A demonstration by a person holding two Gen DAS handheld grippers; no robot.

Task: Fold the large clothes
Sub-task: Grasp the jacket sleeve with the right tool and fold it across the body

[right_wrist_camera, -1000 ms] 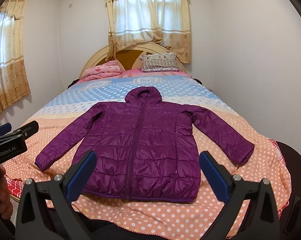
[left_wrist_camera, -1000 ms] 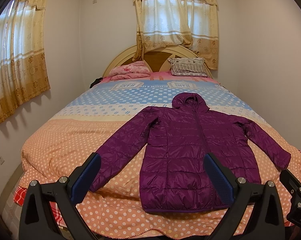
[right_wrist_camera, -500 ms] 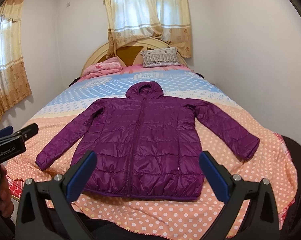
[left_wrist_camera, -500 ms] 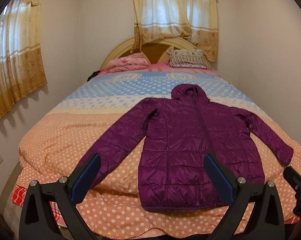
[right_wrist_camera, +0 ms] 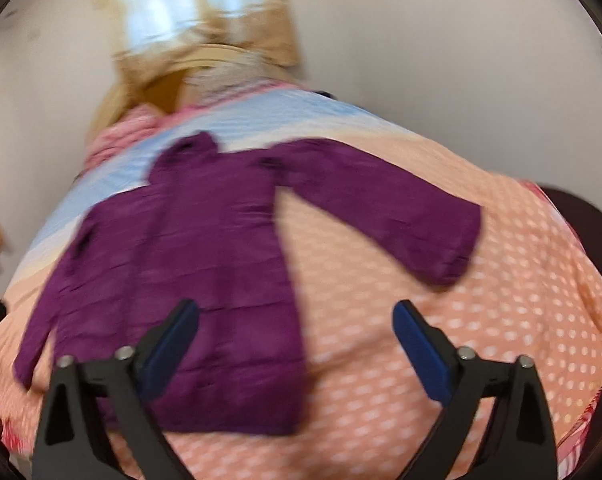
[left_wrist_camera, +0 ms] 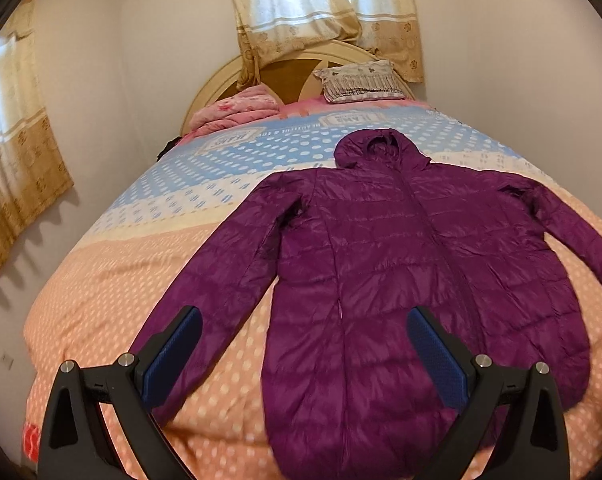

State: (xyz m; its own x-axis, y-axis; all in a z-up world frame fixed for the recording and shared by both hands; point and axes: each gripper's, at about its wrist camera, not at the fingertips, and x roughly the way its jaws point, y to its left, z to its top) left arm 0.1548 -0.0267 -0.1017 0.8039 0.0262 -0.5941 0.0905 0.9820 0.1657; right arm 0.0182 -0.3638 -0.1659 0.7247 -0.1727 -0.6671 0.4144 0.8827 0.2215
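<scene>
Purple hooded puffer jacket [left_wrist_camera: 401, 280] is lying flat, front up, on the bed's dotted quilt [left_wrist_camera: 113, 280], hood pointing twd the headboard [left_wrist_camera: 217, 84], both sleeves spread out to the sides. Left gripper [left_wrist_camera: 305, 344] is hanging over the near part of the jacket w/ jaws standing wide apart, nothing btwn the blue pads [left_wrist_camera: 173, 356]; they're framing the near sleeve & the lower body of the jacket, not touching either as far as the view shows. Right gripper [right_wrist_camera: 297, 340] is sitting over the jacket's lower right edge & the orange quilt beside it; jaws wide but closing in right now, nothing btwn them. Right wrist view is badly blurred, so fine detail there can't be told. Pink bedding [left_wrist_camera: 237, 108] & a striped pillow [left_wrist_camera: 361, 84] are resting up by the headboard, well apart from the jacket. Curtains [left_wrist_camera: 325, 12] are hanging behind.
</scene>
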